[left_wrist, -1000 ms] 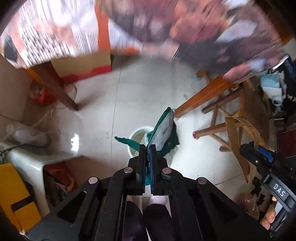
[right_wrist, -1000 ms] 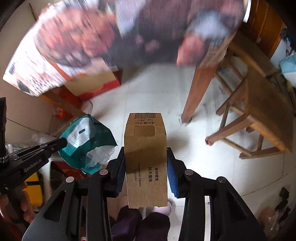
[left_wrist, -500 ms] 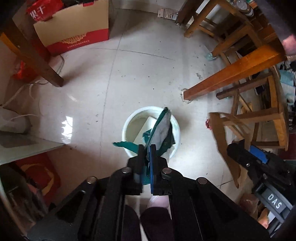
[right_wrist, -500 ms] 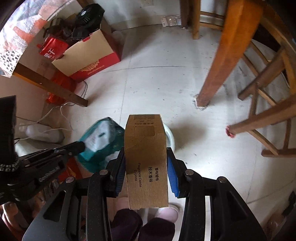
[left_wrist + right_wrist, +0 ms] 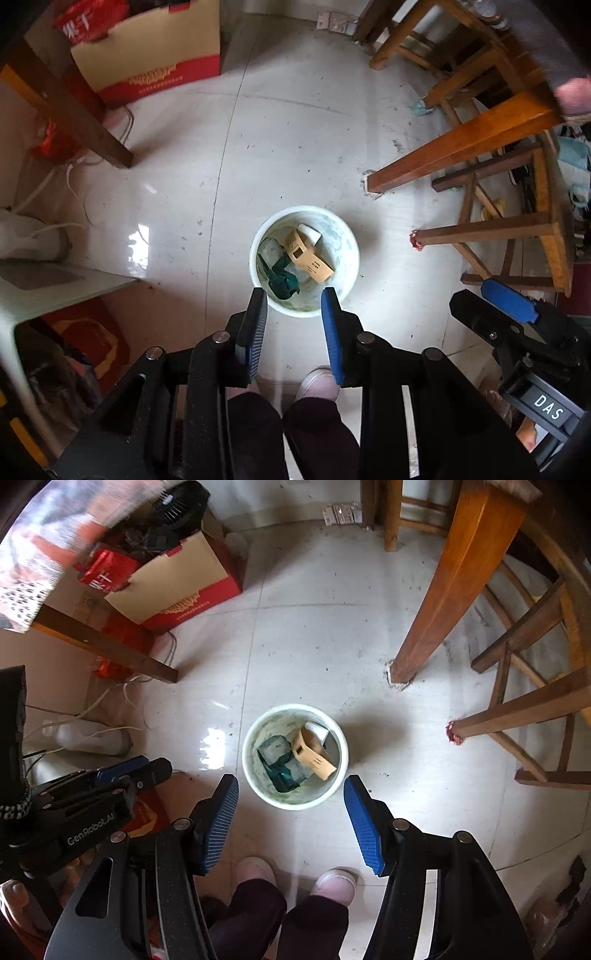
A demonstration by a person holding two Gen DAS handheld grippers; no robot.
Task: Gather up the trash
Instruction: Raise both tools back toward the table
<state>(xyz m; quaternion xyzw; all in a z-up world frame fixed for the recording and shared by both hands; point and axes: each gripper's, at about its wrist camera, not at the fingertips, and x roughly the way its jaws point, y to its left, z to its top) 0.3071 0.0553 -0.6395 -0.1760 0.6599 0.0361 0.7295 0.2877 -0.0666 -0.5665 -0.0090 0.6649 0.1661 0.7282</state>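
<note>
A white round bin (image 5: pixel 349 254) stands on the tiled floor; it also shows in the right wrist view (image 5: pixel 251 753). Inside lie a brown cardboard box (image 5: pixel 308 258) (image 5: pixel 312 755) and a teal wrapper (image 5: pixel 282 278) (image 5: pixel 282 771). My left gripper (image 5: pixel 295 299) is open and empty, above the bin's near rim. My right gripper (image 5: pixel 291 784) is wide open and empty, also above the near rim. The right gripper's side also shows in the left wrist view (image 5: pixel 517 332). The left gripper's side also shows in the right wrist view (image 5: pixel 92 794).
A wooden table leg (image 5: pixel 443 602) and wooden chair legs (image 5: pixel 517 709) stand right of the bin. A red and tan cardboard box (image 5: pixel 177 587) sits at the far left. Cables and a white appliance (image 5: pixel 92 738) lie at the left. The person's feet (image 5: pixel 295 882) are just below the bin.
Both grippers have opened. The teal wrapper dropped from the left gripper and the brown box from the right gripper; both now lie in the bin.
</note>
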